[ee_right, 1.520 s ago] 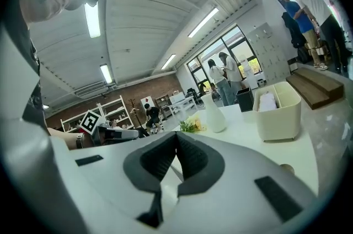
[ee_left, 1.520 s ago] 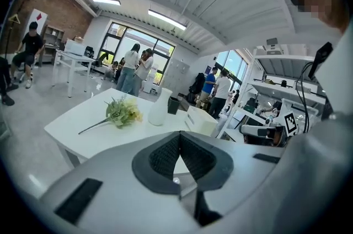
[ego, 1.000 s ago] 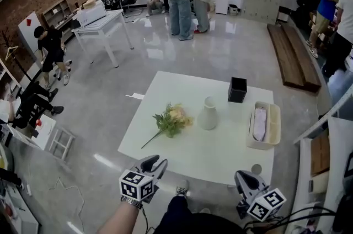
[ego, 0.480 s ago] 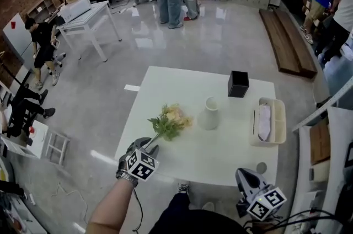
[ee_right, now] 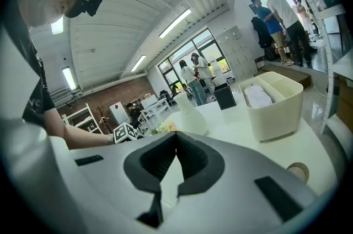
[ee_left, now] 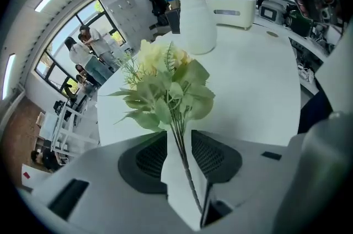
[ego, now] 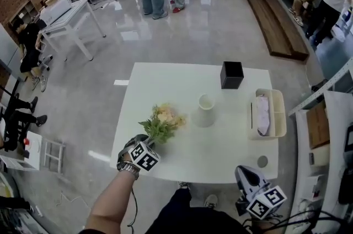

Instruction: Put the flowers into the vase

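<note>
The left gripper point(ee_left: 177, 136) has its jaws narrowly apart astride the stem of the flowers point(ee_left: 165, 89), which lie lengthwise by the table's point(ego: 165, 84) front-left corner, blooms toward the mid-table vase point(ee_left: 193, 12); the right gripper point(ee_right: 175, 136), closed and empty, is farther off.

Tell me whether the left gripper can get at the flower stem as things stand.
Probably yes. The stem lies between the open jaws of the left gripper, pads not yet pressing it, and nothing else crowds it; the vase stands clear beyond the blooms.
</note>
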Motion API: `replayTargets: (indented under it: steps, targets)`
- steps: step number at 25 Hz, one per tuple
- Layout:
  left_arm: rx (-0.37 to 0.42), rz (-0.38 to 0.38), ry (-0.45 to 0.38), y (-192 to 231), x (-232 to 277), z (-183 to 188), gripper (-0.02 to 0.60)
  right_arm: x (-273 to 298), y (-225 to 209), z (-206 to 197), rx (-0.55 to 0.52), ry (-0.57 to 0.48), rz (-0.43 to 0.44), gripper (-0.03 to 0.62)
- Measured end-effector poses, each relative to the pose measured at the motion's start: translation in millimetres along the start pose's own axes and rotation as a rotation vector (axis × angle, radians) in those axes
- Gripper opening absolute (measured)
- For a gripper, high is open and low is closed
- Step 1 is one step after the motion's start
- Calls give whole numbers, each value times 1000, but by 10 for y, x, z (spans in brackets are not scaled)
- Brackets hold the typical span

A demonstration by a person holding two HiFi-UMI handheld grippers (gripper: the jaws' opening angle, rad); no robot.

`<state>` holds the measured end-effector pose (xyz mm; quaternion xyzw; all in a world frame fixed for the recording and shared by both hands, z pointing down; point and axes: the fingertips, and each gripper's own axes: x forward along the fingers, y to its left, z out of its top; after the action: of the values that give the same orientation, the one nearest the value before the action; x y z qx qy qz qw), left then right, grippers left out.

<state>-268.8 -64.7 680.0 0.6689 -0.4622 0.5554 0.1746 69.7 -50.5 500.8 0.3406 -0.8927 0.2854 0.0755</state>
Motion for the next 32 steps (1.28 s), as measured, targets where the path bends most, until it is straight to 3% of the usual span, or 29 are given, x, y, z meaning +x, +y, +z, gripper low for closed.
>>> replayTargets:
  steps: [6, 10, 19, 26, 29, 32]
  targets:
    - [28, 7, 42, 43, 141, 3, 77, 40, -37, -21, 16, -4, -16, 3]
    - [25, -4, 37, 60, 153, 8, 71, 78, -35, -54, 28, 2, -22, 3]
    - [-54, -22, -28, 109, 103, 73, 40, 166, -32, -73, 34, 13, -4, 3]
    - [-194, -54, -125, 141, -57, 186, 38, 154, -26, -51, 37, 16, 7, 3]
    - [-315, -81, -214, 193, -208, 302, 38, 144, -20, -48, 37, 16, 12, 3]
    - [-480, -128, -360, 303, -410, 502, 38, 157, -26, -38, 34, 9, 19, 3]
